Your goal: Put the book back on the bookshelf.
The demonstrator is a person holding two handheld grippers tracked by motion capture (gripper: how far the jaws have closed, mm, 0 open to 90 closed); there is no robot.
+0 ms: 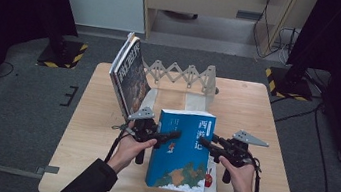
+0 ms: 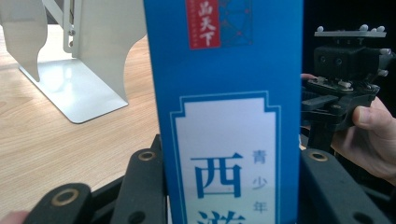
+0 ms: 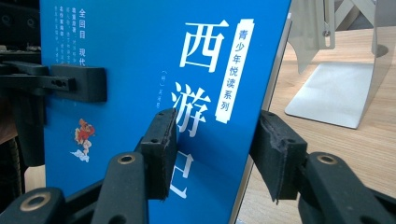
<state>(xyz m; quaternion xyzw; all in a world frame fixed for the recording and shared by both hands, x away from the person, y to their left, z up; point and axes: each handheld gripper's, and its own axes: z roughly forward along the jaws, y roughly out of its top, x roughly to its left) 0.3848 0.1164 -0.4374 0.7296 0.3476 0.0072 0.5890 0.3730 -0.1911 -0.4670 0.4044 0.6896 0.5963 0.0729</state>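
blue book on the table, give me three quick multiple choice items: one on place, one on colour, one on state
1. Where do the dark books lean?
A. at the left end of the metal book rack
B. at its right end
C. flat on the floor

2. What colour is the held book's cover?
A. red
B. blue
C. green

3. How is the blue book held?
A. by no tool
B. by the left tool alone
C. between the left tool and right tool

Answers: 1 A, they tilt there in the high view. 2 B, blue cover. 3 C, jaws grip both edges.

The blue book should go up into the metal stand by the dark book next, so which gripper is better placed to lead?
Probably left. The left gripper clamps the blue book by its spine on the side nearer the dark book in the metal stand; the right gripper grips the far edge.
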